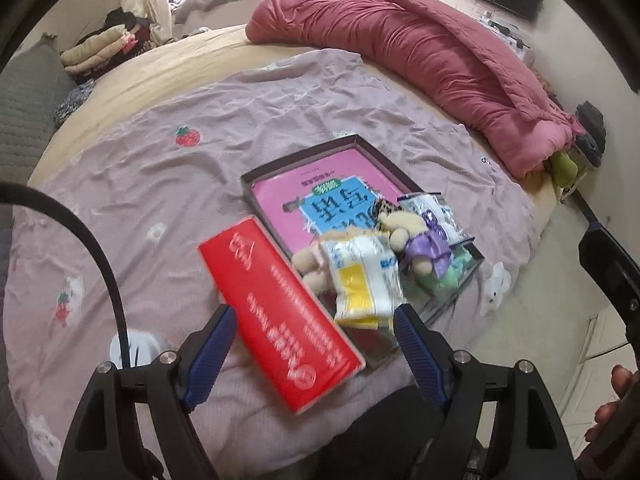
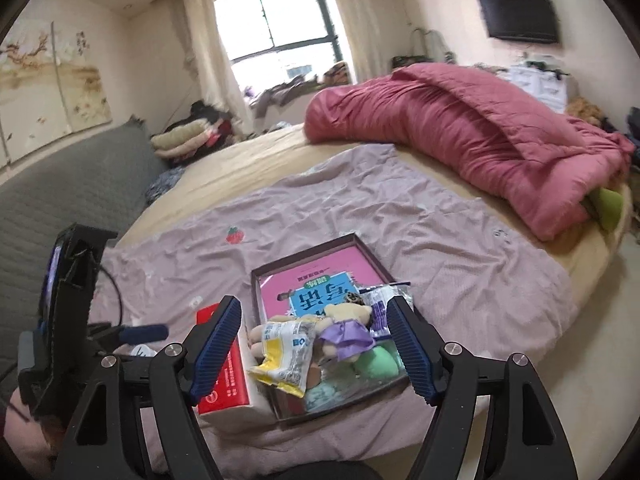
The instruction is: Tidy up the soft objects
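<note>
So the bed (image 2: 248, 152) takes up basically the whole scene, with a rumpled pink duvet (image 2: 460, 136) bunched up on the far right side. A mauve sheet (image 1: 168, 184) with little strawberry prints is spread over the near part of the bed, and everything I'm sorting sits on that.

The dark shallow box (image 1: 256, 170) sits on the sheet roughly in the middle, and there's a pink booklet (image 1: 288, 200) with a blue label lying flat inside it. The soft stuff is piled in the near right end of the box: a beige teddy bear (image 1: 404, 228) in a purple dress lying on top, a white and yellow snack packet (image 1: 362, 280) leaning over the near edge, a silvery packet (image 1: 436, 212) behind the bear, and a couple of pale green squishy things (image 2: 376, 362) under it all. Can't tell exactly what those green ones are.

A red tissue pack (image 1: 280, 316) lies on the sheet just left of the box, touching its wall as far as I can tell.

My left tongs (image 1: 312, 340) hang above the red pack and the box's near edge, spread wide apart with nothing gripped. My right tongs (image 2: 314, 340) are also wide apart and empty, hovering above the toy pile.
</note>
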A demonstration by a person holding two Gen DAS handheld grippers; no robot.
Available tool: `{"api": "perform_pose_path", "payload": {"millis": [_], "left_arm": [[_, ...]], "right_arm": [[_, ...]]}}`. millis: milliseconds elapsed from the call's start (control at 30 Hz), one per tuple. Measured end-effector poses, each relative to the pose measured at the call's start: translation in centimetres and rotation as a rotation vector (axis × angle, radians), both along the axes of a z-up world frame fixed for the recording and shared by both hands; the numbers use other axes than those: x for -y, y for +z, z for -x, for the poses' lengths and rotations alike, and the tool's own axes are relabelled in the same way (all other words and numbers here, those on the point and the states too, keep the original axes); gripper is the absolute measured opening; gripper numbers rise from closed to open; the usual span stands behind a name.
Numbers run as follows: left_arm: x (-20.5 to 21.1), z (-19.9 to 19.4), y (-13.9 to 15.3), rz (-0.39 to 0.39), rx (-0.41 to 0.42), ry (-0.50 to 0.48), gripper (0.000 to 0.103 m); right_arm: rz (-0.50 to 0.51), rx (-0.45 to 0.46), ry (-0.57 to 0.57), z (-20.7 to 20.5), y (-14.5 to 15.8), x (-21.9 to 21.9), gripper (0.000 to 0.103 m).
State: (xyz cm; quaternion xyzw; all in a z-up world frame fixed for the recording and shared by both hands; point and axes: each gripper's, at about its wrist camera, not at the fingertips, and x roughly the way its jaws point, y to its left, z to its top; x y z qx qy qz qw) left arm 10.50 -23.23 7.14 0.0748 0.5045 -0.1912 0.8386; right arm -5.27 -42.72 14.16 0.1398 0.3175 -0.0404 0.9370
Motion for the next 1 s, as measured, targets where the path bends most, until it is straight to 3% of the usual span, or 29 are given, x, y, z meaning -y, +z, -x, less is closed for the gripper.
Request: {"api": "perform_pose_path", "payload": {"millis": [167, 467, 667, 1000], "left_arm": [[-2.1, 2.0, 0.0, -0.009, 0.005, 0.022, 0.080], [-5.4, 5.4, 0.1, 0.002, 0.040, 0.067, 0.080], [-7.3, 6.8, -0.7, 0.040, 0.030, 0.108, 0.080], [-8.0, 8.4, -1.1, 0.036, 0.047, 0.108, 0.080]], "right_arm": [[-0.052, 0.006, 0.019, 2.0, -0.4, -2.2, 0.077], [0.001, -0.050, 0.049, 4.1, -1.8, -6.3, 0.077], [0.013, -0.100, 0.030, 4.9, -2.5, -6.9, 0.077], [0.033, -0.161, 0.010, 5.2, -4.2, -7.2, 0.077]]}}
